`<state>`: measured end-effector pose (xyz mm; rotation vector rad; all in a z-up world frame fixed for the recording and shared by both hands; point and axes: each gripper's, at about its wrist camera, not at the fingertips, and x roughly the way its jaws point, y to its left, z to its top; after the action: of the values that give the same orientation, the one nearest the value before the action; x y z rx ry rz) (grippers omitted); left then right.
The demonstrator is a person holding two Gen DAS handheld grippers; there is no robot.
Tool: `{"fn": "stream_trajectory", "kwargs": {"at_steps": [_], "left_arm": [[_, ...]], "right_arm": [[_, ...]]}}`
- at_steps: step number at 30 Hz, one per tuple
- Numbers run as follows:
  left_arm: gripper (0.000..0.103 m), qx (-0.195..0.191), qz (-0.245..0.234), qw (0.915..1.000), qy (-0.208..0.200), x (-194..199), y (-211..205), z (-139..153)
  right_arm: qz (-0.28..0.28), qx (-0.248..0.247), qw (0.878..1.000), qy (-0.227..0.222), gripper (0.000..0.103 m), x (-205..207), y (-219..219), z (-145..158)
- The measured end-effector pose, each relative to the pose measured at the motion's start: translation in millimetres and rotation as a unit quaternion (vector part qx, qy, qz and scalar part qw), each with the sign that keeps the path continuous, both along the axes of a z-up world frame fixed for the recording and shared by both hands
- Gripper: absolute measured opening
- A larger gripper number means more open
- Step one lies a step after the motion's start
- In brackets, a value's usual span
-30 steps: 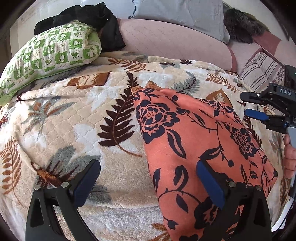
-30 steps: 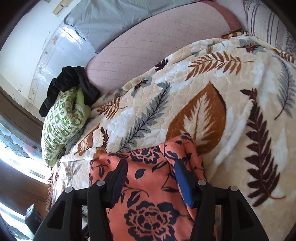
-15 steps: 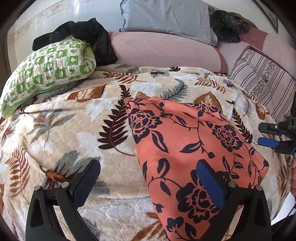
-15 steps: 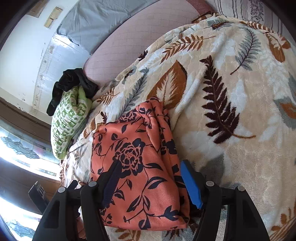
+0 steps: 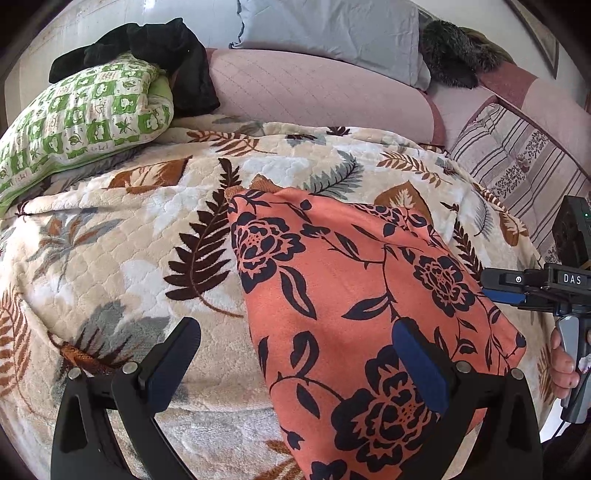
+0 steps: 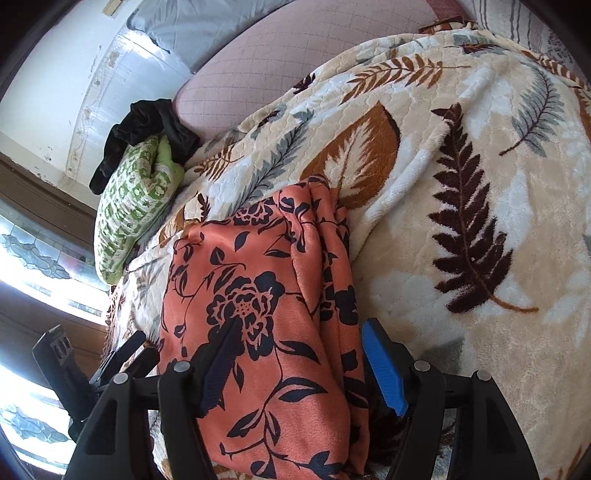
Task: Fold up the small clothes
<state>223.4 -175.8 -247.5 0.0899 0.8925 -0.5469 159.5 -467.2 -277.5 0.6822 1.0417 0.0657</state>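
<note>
A folded orange garment with dark flowers [image 5: 354, 295] lies on the leaf-print blanket [image 5: 129, 251]. My left gripper [image 5: 295, 365] is open and empty above the garment's near left edge; its right finger is over the cloth. My right gripper [image 6: 299, 365] is open, its jaws astride the garment's [image 6: 266, 295] layered right edge without holding it. The right gripper also shows at the right of the left wrist view [image 5: 524, 288], beside the garment. The left gripper shows at the lower left of the right wrist view [image 6: 122, 358].
A green patterned pillow [image 5: 81, 118] with a black garment [image 5: 147, 44] on it lies at the far left. A pink bolster [image 5: 314, 92], a grey pillow [image 5: 332, 29] and a striped cushion [image 5: 517, 155] line the back and right. The blanket [image 6: 461, 184] spreads right of the garment.
Both grippers have shifted while staying open. The right gripper drew back then moved in again over the garment's right edge. The garment lies flat and has not visibly moved.
</note>
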Motion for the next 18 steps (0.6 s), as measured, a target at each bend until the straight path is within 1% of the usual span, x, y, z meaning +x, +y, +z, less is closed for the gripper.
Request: {"fn": "stream_trajectory", "kwargs": {"at_steps": [5,10,14,18], "left_arm": [[0.103,0.003,-0.014,0.9999,0.004,-1,-8,-6],[0.103,0.002,-0.028,0.9995,0.012,-2,-16,-12],[0.103,0.002,-0.039,0.9991,0.018,-3,-22,-16],[0.103,-0.007,-0.042,0.9987,0.028,-1,-23,-19]], "right_arm": [[0.003,0.003,1.000,0.004,0.071,0,-7,-10],[0.005,0.019,1.000,-0.001,0.071,-2,-14,-16],[0.018,0.028,0.999,-0.002,0.072,-2,-15,-20],[0.021,0.056,0.998,0.005,0.073,0,-19,-34]]}}
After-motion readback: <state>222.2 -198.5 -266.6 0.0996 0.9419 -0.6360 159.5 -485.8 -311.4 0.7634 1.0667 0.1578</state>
